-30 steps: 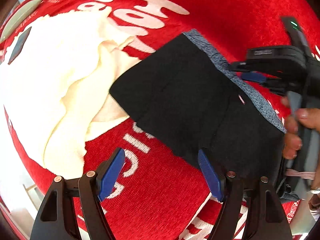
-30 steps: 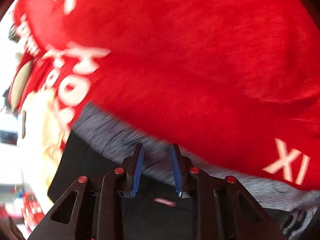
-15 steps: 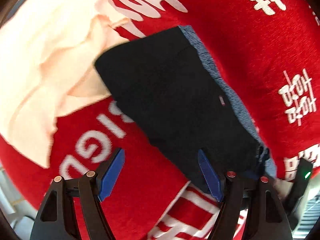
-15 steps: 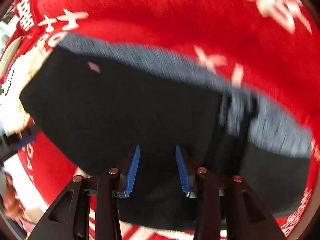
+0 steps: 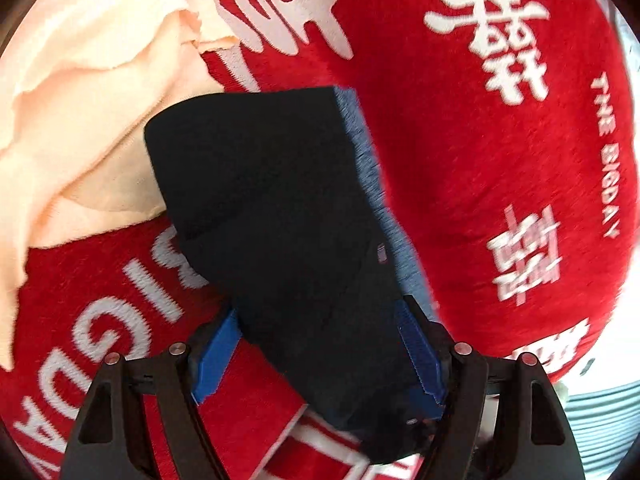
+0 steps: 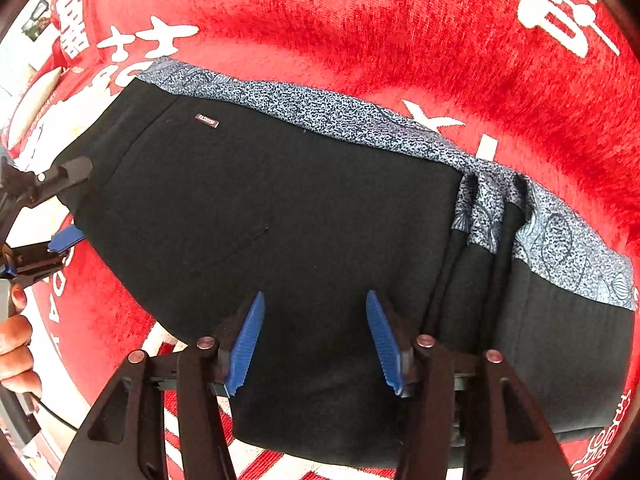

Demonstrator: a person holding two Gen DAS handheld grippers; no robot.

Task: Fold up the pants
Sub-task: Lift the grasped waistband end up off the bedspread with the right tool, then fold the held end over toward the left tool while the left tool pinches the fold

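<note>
Folded black pants [image 5: 272, 200] with a grey-blue patterned waistband [image 5: 364, 160] lie on a red cloth [image 5: 500, 152] printed with white characters. My left gripper [image 5: 320, 360] stands wide open astride the pants' near end. Its left pad is partly under the fabric edge and its right pad is on top. In the right wrist view the pants [image 6: 280, 208], their waistband [image 6: 340, 116] and a small red label [image 6: 207, 121] fill the middle. My right gripper [image 6: 314, 344] points down over the black fabric. Its jaws are opening, with nothing pinched. The left gripper [image 6: 70, 202] shows at the pants' left end.
A crumpled cream cloth [image 5: 80, 120] lies beside and partly under the pants' far corner. A person's hand [image 6: 16, 344] holds the left gripper's handle. A pale ribbed surface [image 5: 600, 420] lies past the red cloth's edge.
My right gripper moved from the waistband to over the black fabric, and its jaws spread. The left gripper turned and closed in until the pants' end lay between its fingers.
</note>
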